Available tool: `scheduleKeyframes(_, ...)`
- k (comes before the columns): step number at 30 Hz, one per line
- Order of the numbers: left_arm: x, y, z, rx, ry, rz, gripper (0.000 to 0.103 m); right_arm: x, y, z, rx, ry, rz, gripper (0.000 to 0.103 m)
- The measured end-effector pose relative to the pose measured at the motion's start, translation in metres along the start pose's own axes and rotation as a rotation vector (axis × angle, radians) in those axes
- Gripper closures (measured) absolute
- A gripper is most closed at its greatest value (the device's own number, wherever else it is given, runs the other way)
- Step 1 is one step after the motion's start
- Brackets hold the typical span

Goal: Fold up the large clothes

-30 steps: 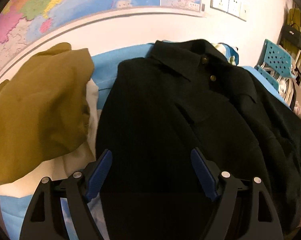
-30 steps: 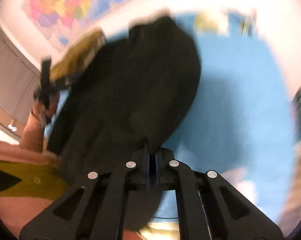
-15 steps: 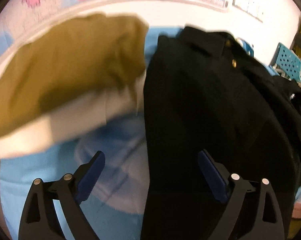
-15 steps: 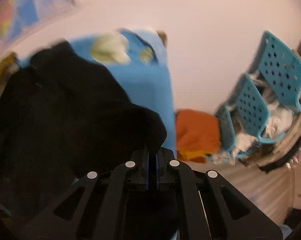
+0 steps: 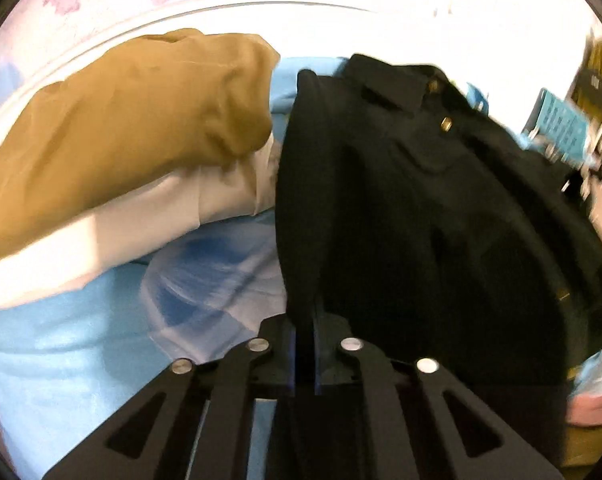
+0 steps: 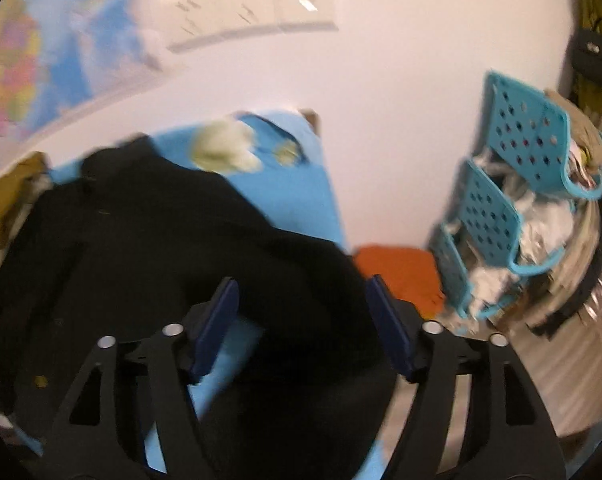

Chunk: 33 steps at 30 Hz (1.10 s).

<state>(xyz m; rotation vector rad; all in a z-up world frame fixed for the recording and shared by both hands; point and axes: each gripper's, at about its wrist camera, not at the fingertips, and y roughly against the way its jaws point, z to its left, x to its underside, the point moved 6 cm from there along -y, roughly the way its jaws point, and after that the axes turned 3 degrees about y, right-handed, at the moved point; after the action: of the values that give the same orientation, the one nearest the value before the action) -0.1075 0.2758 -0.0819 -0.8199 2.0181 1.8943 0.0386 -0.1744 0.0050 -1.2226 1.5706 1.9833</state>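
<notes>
Matt black cloth shirt (image 5: 441, 216), brass-look buttons (image 5: 445, 123)

Bench (image 5: 73, 344) has a light-blue cover. Black shirt (image 5: 441, 208) lies spread on its right part, collar toward the wall. Cream garment (image 5: 113, 240) lies just left of it on the cover, mustard garment (image 5: 133, 112) piled on top. Pale yellowish cloth (image 6: 225, 150) sits at the far edge, near the wall.

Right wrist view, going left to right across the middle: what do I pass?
Mustard garment → black shirt → blue table cover → orange cloth → turquoise perforated baskets.
</notes>
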Motion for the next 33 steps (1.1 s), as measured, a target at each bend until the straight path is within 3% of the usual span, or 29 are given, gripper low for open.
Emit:
scheduleKeyframes(1,0.003,0.003,0.002,0.030,0.019,0.009,0.068,0.001,0.006,0.014,-0.033,0.017,-0.015,0.028)
scheduleKeyframes(2,0.005,0.005,0.002,0.063,0.019,0.020,0.042,0.001,0.008,0.021,-0.054,0.025,-0.021,0.028)
scheduleKeyframes(3,0.010,0.009,0.004,0.072,0.006,0.020,0.034,0.004,0.010,0.034,-0.092,0.039,-0.023,0.027)
scheduleKeyframes(7,0.038,-0.001,-0.005,0.102,-0.053,0.115,0.033,0.013,0.006,0.065,-0.153,0.082,-0.015,0.026)
scheduleKeyframes(8,0.042,-0.006,-0.010,0.096,-0.072,0.130,0.035,0.015,0.004,0.069,-0.164,0.079,-0.013,0.026)
scheduleKeyframes(9,0.043,-0.006,-0.013,0.045,-0.116,0.082,0.061,0.017,0.001,0.072,-0.178,0.076,-0.009,0.026)
scheduleKeyframes(11,0.041,-0.001,-0.011,-0.009,-0.124,0.063,0.098,0.020,-0.001,0.081,-0.218,0.067,0.003,0.026)
scheduleKeyframes(16,0.013,0.057,0.034,-0.256,-0.061,-0.101,0.098,0.032,0.006,0.089,-0.319,0.042,0.013,0.028)
scheduleKeyframes(17,0.011,0.063,0.042,-0.303,-0.067,-0.112,0.091,0.037,0.009,0.090,-0.347,0.037,0.020,0.028)
scheduleKeyframes(19,0.012,0.063,0.055,-0.447,-0.095,-0.100,0.064,0.050,0.011,0.090,-0.368,0.027,0.037,0.028)
scheduleKeyframes(20,0.014,0.056,0.059,-0.531,-0.109,-0.081,0.041,0.057,0.012,0.090,-0.377,0.021,0.047,0.028)
scheduleKeyframes(21,0.020,0.045,0.062,-0.618,-0.136,-0.041,0.025,0.065,0.012,0.090,-0.389,0.016,0.059,0.028)
scheduleKeyframes(23,0.029,0.030,0.057,-0.690,-0.185,-0.005,0.023,0.082,0.013,0.092,-0.407,0.016,0.084,0.029)
scheduleKeyframes(24,0.029,0.028,0.051,-0.717,-0.202,-0.024,0.023,0.093,0.013,0.095,-0.419,0.022,0.104,0.029)
scheduleKeyframes(25,0.031,0.034,0.048,-0.704,-0.194,-0.045,0.023,0.099,0.012,0.096,-0.419,0.033,0.116,0.030)
scheduleKeyframes(26,0.032,0.041,0.042,-0.640,-0.169,-0.070,0.023,0.107,0.011,0.096,-0.394,0.052,0.125,0.032)
scheduleKeyframes(27,0.031,0.057,0.033,-0.503,-0.128,-0.127,0.023,0.111,0.011,0.094,-0.369,0.061,0.130,0.032)
scheduleKeyframes(30,0.033,0.101,0.010,-0.256,-0.133,-0.272,0.020,0.114,0.011,0.069,-0.166,0.101,0.129,0.038)
scheduleKeyframes(32,0.042,0.118,-0.007,-0.104,-0.166,-0.294,0.016,0.116,0.013,0.044,0.074,0.148,0.130,0.041)
scheduleKeyframes(33,0.052,0.124,-0.019,-0.033,-0.199,-0.300,0.016,0.118,0.016,0.039,0.075,0.127,0.132,0.041)
